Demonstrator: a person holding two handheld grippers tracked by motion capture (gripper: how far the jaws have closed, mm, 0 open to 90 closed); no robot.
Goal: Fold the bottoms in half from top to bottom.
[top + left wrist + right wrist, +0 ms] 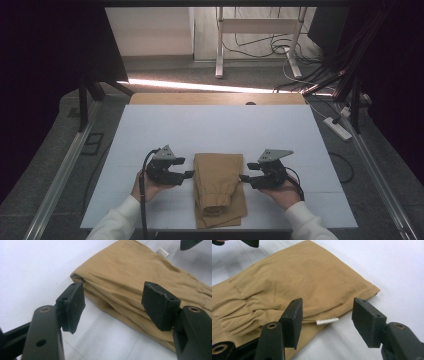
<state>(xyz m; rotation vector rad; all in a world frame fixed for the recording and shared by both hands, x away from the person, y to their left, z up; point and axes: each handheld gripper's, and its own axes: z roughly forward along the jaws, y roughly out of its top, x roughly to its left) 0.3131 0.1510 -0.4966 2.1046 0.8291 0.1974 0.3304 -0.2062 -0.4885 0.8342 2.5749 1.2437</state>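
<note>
I hold my left gripper (189, 174) and my right gripper (245, 178) on either side of the folded tan trousers (219, 187), which lie on the white table (150, 130) near its front edge, between my hands. Both sets of jaws stand apart with nothing pinched; the cloth lies beyond the pads, untouched. The fold seems done, and I judge this the release. A small white label (327, 320) pokes from the right edge. Next I likely need to smooth or fold again, though the thick layers hide how neat they lie.
</note>
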